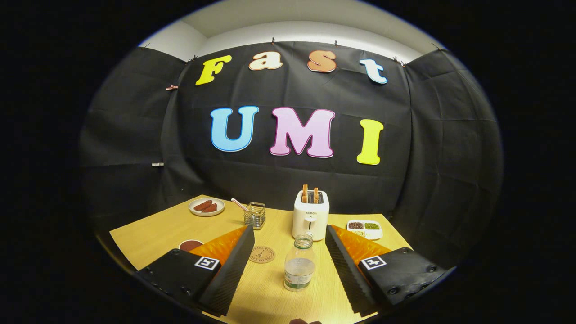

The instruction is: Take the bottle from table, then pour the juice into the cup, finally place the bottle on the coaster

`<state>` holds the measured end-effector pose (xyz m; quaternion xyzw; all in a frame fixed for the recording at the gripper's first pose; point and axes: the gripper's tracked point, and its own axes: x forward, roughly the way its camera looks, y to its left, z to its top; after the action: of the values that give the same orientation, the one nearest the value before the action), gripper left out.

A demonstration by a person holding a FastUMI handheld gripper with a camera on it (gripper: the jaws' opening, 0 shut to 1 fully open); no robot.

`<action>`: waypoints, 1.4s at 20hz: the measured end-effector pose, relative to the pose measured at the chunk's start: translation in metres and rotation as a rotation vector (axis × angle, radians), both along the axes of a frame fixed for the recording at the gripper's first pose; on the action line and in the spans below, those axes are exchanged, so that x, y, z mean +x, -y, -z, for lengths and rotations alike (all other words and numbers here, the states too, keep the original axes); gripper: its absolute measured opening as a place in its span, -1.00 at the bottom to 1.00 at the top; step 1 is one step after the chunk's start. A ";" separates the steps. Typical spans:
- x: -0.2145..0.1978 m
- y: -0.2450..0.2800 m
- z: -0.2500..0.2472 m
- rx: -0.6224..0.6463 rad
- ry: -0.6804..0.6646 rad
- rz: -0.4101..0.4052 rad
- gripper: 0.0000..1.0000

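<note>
Tool point(288, 274) spread wide, empty; bottle point(299, 266) upright between its fingers, right of centre. Advance square, clench low on the body.

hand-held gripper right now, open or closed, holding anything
hand-held gripper: open, fingers spread wide and holding nothing; the bottle stands between them, untouched.

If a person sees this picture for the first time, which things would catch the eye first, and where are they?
Probably the clear bottle, standing upright and uncapped on the wooden table between the open fingers of the gripper, touched by neither. Right behind it stands a white toaster with two slices sticking up. A round coaster lies beside the bottle, just ahead of one finger.
</note>
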<state>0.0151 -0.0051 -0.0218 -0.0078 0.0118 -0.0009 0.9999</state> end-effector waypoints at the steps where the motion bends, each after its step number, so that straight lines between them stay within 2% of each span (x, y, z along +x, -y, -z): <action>1: 0.002 0.002 0.000 -0.002 0.001 0.005 0.95; 8: 0.021 0.013 0.021 0.007 -0.057 0.046 0.95; 17: 0.050 0.018 0.054 -0.042 -0.074 0.035 0.96; 28: 0.081 0.022 0.109 -0.044 -0.137 0.020 0.96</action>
<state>0.0964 -0.0268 -0.1312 -0.0299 0.0802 -0.0106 0.9963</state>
